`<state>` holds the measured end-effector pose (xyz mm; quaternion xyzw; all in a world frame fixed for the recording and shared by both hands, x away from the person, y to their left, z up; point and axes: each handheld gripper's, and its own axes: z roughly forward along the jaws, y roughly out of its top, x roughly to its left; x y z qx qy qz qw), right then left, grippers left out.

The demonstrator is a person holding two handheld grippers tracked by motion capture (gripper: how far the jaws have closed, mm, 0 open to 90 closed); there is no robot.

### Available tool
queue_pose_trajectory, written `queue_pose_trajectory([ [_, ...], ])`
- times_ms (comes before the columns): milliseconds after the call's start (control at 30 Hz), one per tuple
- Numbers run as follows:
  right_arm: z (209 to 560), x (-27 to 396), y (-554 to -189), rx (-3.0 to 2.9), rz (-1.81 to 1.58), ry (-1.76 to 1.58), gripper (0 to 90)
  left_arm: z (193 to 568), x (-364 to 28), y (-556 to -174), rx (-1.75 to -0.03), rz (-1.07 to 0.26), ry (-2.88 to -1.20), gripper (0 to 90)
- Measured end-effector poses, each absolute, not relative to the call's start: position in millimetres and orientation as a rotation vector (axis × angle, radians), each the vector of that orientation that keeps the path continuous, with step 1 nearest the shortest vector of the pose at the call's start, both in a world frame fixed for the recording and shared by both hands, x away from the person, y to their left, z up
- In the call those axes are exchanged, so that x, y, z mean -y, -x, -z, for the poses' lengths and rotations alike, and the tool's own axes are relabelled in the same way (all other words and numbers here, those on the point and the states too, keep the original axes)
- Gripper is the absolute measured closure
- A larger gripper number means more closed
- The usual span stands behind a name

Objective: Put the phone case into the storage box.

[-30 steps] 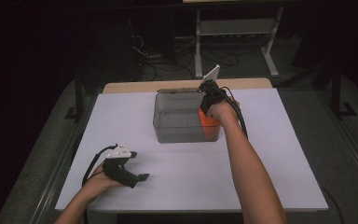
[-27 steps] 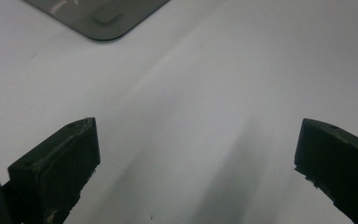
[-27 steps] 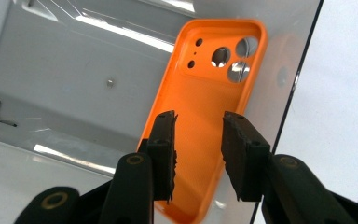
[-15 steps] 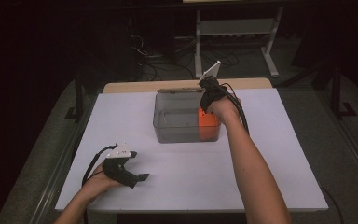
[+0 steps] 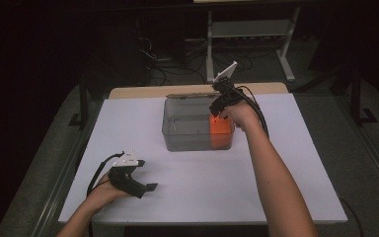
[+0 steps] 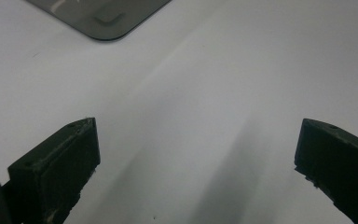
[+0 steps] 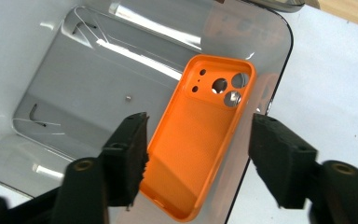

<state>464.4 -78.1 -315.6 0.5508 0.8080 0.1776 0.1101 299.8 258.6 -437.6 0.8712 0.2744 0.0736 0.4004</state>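
A person sat at a white table (image 5: 296, 163), holding a two-jaw gripper in each hand. A clear grey bin (image 5: 185, 129) stood near the table's far edge, about the middle. An orange phone case (image 7: 200, 140) lay inside the bin at its right end, open side up, with its camera holes toward the bin's far corner and its long edge along the right wall.

The right gripper (image 5: 216, 109) reached down over the bin's right end, tilted steeply toward the case. In the right gripper view its jaws had just been opening; they stood apart on either side of the case, with a gap at the right and the left jaw close by the case's edge, so the case rested free on the bin floor.

The left gripper (image 5: 145, 186) lay low on the table near the front left corner, well apart from the bin. Its jaws were spread wide with bare table between them.
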Motion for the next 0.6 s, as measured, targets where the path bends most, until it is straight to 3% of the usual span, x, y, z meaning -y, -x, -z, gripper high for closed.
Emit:
queue_pose_trajectory([
  [600, 326, 99, -455, -2.370, -0.798, -1.381, 0.0, 437, -260, -301, -0.705, -0.181, -2.196, 0.0],
])
